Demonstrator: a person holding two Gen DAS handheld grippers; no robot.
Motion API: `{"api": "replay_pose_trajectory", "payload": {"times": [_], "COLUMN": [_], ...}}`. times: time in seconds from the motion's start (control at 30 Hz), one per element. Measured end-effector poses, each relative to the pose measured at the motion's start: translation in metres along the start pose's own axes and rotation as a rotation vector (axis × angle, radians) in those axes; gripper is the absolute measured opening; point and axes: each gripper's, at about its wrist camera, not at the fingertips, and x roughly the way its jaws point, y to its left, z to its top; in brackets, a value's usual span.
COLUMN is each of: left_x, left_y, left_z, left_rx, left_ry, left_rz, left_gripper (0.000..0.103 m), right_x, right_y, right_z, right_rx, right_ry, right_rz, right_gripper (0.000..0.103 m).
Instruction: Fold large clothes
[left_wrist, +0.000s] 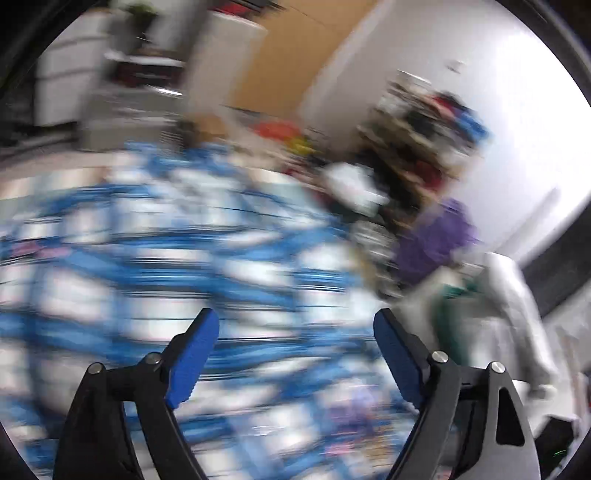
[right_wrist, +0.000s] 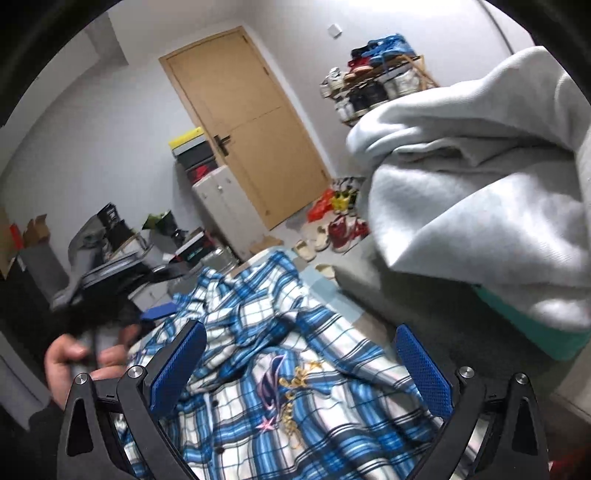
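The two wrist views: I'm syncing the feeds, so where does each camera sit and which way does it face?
Left wrist: on the left gripper, open over the blurred plaid shirt, facing the door.
Right wrist: on the right gripper, open over the same shirt; the person's hand shows lower left.
Shared: shirt, door, shoe rack.

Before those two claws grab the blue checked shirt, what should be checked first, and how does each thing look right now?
1. Left gripper open: ok.
2. Right gripper open, holding nothing: ok.
3. Checked shirt within view of both: ok.
4. Shirt spread flat: not ok, it lies crumpled.
5. Grey sweatshirt apart from the shirt: ok in the right view.
6. Left view sharp enough to aim: not ok, heavily blurred.
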Motion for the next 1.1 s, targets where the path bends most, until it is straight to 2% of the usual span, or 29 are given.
{"api": "replay_pose_trajectory", "payload": {"times": [0.07, 0.13, 0.27, 0.3, 0.37, 0.43, 0.5, 0.53, 0.6, 0.7, 0.77, 0.83, 0.87, 0.93, 1.0, 1.07, 1.1], "left_x": [-0.002, 0.000, 0.026, 0.023, 0.028, 0.033, 0.035, 0.027, 0.015, 0.012, 0.019, 0.028, 0.029, 0.038, 0.046, 0.049, 0.041], "left_y": [0.043, 0.084, 0.113, 0.105, 0.096, 0.080, 0.063, 0.055, 0.040, 0.031, 0.029, 0.029, 0.033, 0.031, 0.035, 0.047, 0.054], "left_z": [-0.007, -0.022, -0.042, -0.045, -0.049, -0.052, -0.050, -0.048, -0.040, -0.031, -0.024, -0.023, -0.020, -0.017, -0.015, -0.004, -0.004], "left_rx": [-0.047, -0.132, -0.219, -0.175, -0.148, -0.090, -0.052, -0.033, -0.006, 0.001, 0.012, 0.028, 0.034, 0.043, 0.056, 0.073, 0.087], "left_ry": [0.015, 0.048, 0.129, 0.075, 0.101, 0.138, 0.171, 0.149, 0.094, 0.097, 0.107, 0.112, 0.120, 0.123, 0.134, 0.152, 0.161], "left_rz": [0.136, 0.164, 0.233, 0.242, 0.282, 0.354, 0.337, 0.304, 0.303, 0.303, 0.339, 0.373, 0.369, 0.376, 0.385, 0.391, 0.396], "left_gripper": [0.083, 0.083, 0.081, 0.083, 0.082, 0.082, 0.083, 0.083, 0.083, 0.083, 0.083, 0.083, 0.083, 0.083, 0.083, 0.083, 0.083], "right_x": [0.005, 0.008, 0.013, 0.013, 0.014, 0.020, 0.028, 0.034, 0.047, 0.096, 0.152, 0.202, 0.225, 0.264, 0.294, 0.305, 0.308], "right_y": [0.005, 0.013, 0.032, 0.037, 0.044, 0.049, 0.056, 0.061, 0.076, 0.102, 0.110, 0.111, 0.109, 0.102, 0.096, 0.092, 0.092], "right_z": [-0.003, -0.006, -0.013, -0.016, -0.019, -0.024, -0.025, -0.022, -0.010, 0.018, 0.033, 0.038, 0.037, 0.032, 0.021, 0.012, 0.009], "right_rx": [-0.008, -0.028, -0.106, -0.135, -0.180, -0.216, -0.245, -0.267, -0.329, -0.452, -0.492, -0.506, -0.515, -0.535, -0.545, -0.559, -0.574], "right_ry": [0.025, 0.049, 0.073, 0.071, 0.070, 0.096, 0.123, 0.139, 0.158, 0.227, 0.318, 0.395, 0.435, 0.496, 0.577, 0.605, 0.609], "right_rz": [0.017, 0.029, 0.032, 0.026, 0.016, 0.007, 0.013, 0.019, 0.043, 0.139, 0.129, 0.073, 0.056, 0.000, -0.010, -0.008, -0.007], "right_gripper": [0.103, 0.103, 0.103, 0.103, 0.103, 0.103, 0.103, 0.103, 0.103, 0.103, 0.103, 0.102, 0.099, 0.070, 0.066, 0.044, 0.022]}}
